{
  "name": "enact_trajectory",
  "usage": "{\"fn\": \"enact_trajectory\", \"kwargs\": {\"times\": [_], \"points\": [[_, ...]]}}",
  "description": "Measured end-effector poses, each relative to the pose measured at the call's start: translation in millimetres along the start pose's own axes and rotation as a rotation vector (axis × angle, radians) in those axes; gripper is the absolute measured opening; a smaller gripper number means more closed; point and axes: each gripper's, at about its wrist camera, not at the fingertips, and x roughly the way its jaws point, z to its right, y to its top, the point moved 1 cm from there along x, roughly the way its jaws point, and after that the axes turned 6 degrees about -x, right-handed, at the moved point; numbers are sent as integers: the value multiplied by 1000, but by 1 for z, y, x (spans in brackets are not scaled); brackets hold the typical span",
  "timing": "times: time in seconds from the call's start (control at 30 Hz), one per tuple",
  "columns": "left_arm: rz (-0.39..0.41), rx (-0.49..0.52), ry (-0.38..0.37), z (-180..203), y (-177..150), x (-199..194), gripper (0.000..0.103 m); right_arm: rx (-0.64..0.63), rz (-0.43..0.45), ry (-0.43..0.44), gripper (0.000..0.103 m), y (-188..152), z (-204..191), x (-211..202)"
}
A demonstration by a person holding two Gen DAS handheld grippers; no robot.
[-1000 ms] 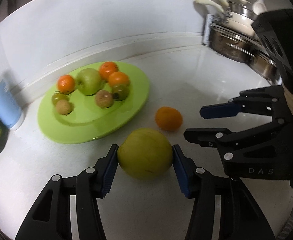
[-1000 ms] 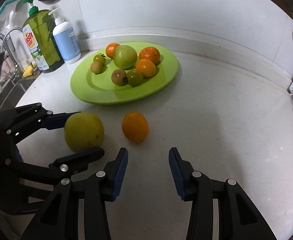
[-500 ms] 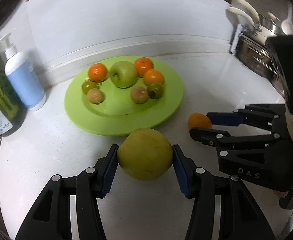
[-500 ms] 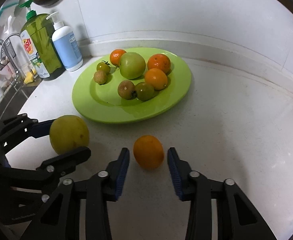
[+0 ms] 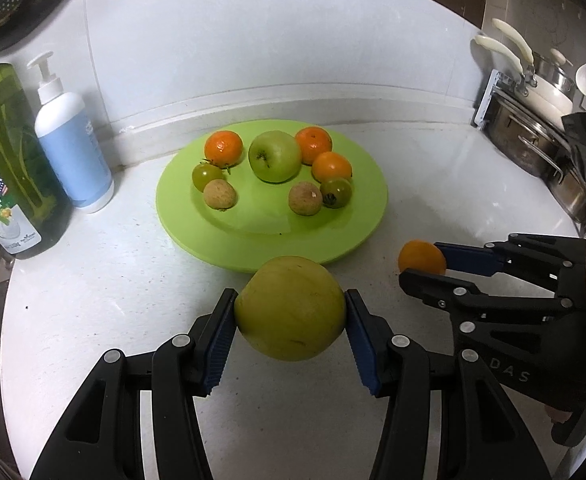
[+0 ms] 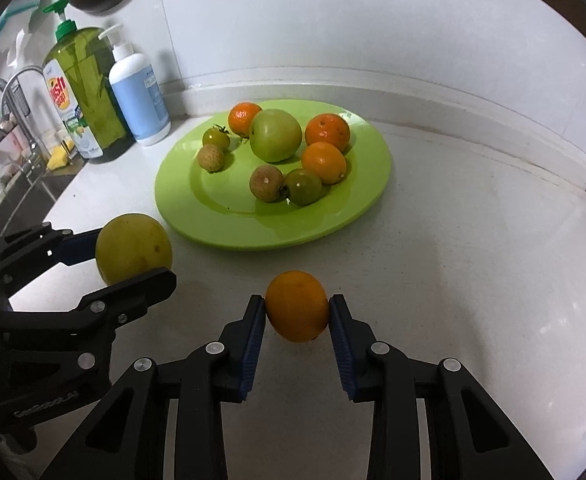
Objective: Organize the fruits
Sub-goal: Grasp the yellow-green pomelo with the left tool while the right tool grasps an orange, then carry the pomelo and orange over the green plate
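Note:
My left gripper [image 5: 289, 312] is shut on a large yellow-green fruit [image 5: 289, 307] and holds it just in front of the green plate [image 5: 369, 204]. The same fruit [image 6: 133, 249] shows at the left of the right wrist view. My right gripper [image 6: 297, 312] is shut on a small orange [image 6: 297, 306], which looks lifted slightly off the white counter. The orange [image 5: 421, 257] also shows in the left wrist view, between the right gripper's fingers. The plate [image 6: 373, 184] holds a green apple [image 6: 275, 135], several oranges and several small green and brown fruits.
A blue-and-white pump bottle [image 5: 71, 152] and a green dish soap bottle [image 5: 7, 168] stand left of the plate against the wall. Steel pots [image 5: 533, 136] sit at the right. A sink with a tap [image 6: 17, 128] lies at the far left.
My right gripper moved forward around the orange and closed on it. My left gripper, still holding the big fruit, swung so the plate is now centred ahead.

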Motion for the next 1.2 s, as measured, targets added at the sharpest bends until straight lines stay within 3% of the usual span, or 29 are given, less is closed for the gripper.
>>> {"fn": "enact_trajectory", "kwargs": {"times": [0.8, 1.2], "points": [[118, -11, -9, 0, -7, -73, 52, 35, 121, -41, 34, -3, -21, -79], [168, -9, -2, -3, 3, -94, 52, 40, 178, -58, 34, 10, -29, -99]]}}
